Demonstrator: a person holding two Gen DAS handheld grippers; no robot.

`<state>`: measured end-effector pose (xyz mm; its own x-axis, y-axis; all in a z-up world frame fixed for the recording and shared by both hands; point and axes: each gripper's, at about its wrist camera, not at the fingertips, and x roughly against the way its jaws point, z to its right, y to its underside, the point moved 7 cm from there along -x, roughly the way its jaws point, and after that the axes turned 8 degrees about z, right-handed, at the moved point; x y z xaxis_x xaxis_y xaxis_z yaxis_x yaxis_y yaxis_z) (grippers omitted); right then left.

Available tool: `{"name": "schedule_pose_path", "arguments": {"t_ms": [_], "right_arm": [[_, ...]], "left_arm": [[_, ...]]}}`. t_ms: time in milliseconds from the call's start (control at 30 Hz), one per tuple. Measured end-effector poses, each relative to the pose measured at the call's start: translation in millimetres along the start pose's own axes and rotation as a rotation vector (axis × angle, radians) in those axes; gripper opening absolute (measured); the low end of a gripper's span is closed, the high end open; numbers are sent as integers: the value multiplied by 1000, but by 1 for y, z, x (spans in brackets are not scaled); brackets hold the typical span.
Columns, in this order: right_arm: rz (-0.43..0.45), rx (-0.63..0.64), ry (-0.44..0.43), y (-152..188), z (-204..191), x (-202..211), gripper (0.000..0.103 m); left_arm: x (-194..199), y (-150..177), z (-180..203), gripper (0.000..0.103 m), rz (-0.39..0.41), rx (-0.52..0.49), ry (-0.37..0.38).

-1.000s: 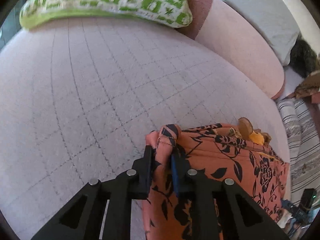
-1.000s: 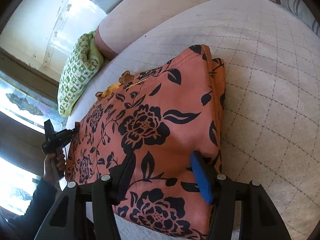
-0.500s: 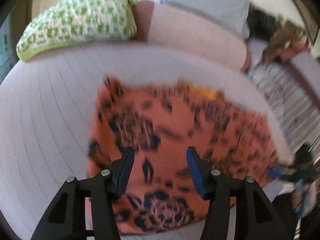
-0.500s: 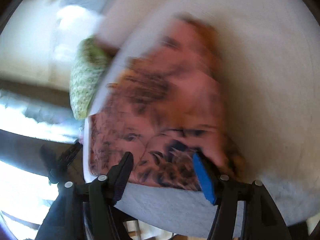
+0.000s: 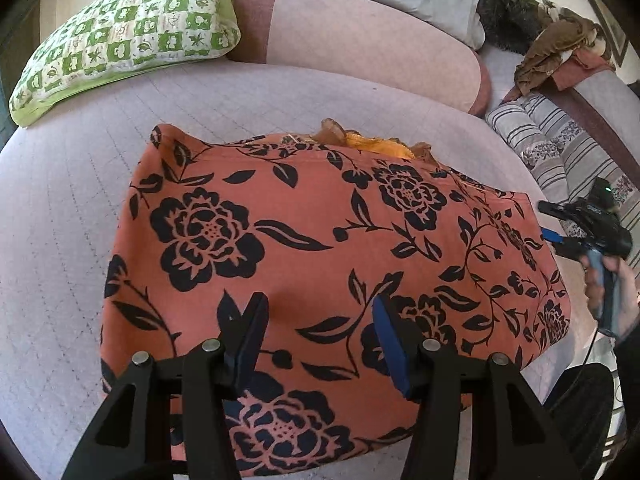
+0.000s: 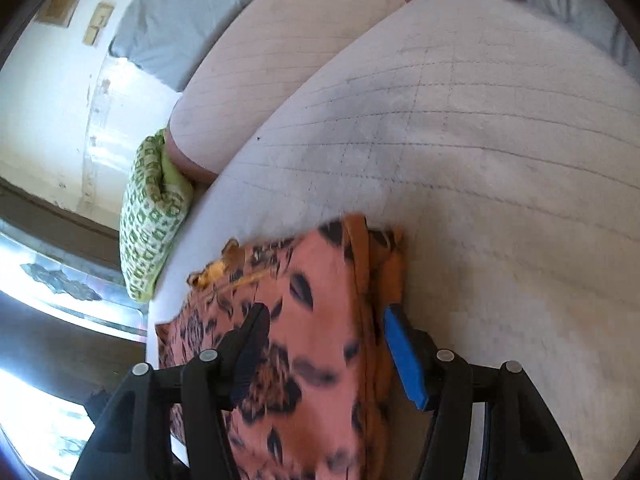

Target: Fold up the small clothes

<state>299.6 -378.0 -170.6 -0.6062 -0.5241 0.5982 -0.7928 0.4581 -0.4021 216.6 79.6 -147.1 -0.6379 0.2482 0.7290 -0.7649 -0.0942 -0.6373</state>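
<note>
Both grippers have their fingers spread: the left gripper (image 5: 320, 332) hangs over the near part of the folded orange cloth with black flowers (image 5: 320, 248), pinching nothing, and the right gripper (image 6: 324, 344) has just opened wider above the cloth's right edge (image 6: 320, 320), also pinching nothing. That cloth lies flat on the pale quilted bed cover (image 5: 72, 208). Far to the left sits a green and white checked pillow (image 5: 128, 36).

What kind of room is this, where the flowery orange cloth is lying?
Most likely a lived-in bedroom or sitting room at home. The folded orange floral garment lies on a quilted mattress, with a green checked pillow and a pink bolster behind it, and loose clothes heaped nearby.
</note>
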Motion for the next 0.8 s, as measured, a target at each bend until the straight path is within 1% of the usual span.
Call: {"name": "schedule_pose_path", "arguments": {"t_ms": [33,67,100,133,167,200,233,267,300,333,400,467,533,567,600,633,667,700,733,767,800], "right_arm": [[-7,13,12,-2,0,-5,62],[-21,28,58,-1,4,-15,50],[-30,23,74,0,8,-18,33],[-40,31,89,3,5,-21,9],[-38,54,108,5,1,-20,8],[-18,85,130,4,-3,-16,8],[18,112,171,2,-4,-13,8],[28,106,210,1,5,-13,8],[24,56,216,3,15,-17,9],[27,23,194,5,18,-16,10],[33,34,183,6,10,-10,13],[50,86,221,7,-2,6,16],[100,113,234,8,-14,32,17],[124,123,212,13,-27,46,18],[130,130,178,17,-35,57,18],[112,135,116,30,-51,66,19],[83,135,71,42,-60,70,25],[36,134,17,58,-69,69,29],[-6,126,-22,74,-72,66,41],[-48,100,-21,93,-67,54,70],[-79,85,9,104,-56,44,74]], "left_arm": [[-4,-1,0,55,0,-2,-3],[-5,0,0,55,-3,-4,-8],[-7,1,-1,55,-7,-5,-14],[-9,2,-2,55,-11,-1,-15],[-11,3,-3,55,-13,1,-14],[-12,4,-3,55,-11,3,-11],[-12,5,-4,55,-9,5,-7],[-11,6,-5,55,-9,7,-5],[-11,7,-5,55,-12,11,-3],[-10,7,-6,55,-13,12,-1],[-7,7,-6,55,-12,10,0],[-2,5,-7,55,0,24,3],[5,3,-8,55,22,39,6],[8,3,-7,55,29,42,8],[11,4,-6,55,33,41,8],[12,5,-5,57,34,36,2],[11,6,-5,57,29,34,-10],[9,8,-6,57,20,35,-23],[6,11,-8,58,3,39,-40],[3,14,-9,58,-11,43,-49],[-1,17,-12,58,-28,47,-61]]}}
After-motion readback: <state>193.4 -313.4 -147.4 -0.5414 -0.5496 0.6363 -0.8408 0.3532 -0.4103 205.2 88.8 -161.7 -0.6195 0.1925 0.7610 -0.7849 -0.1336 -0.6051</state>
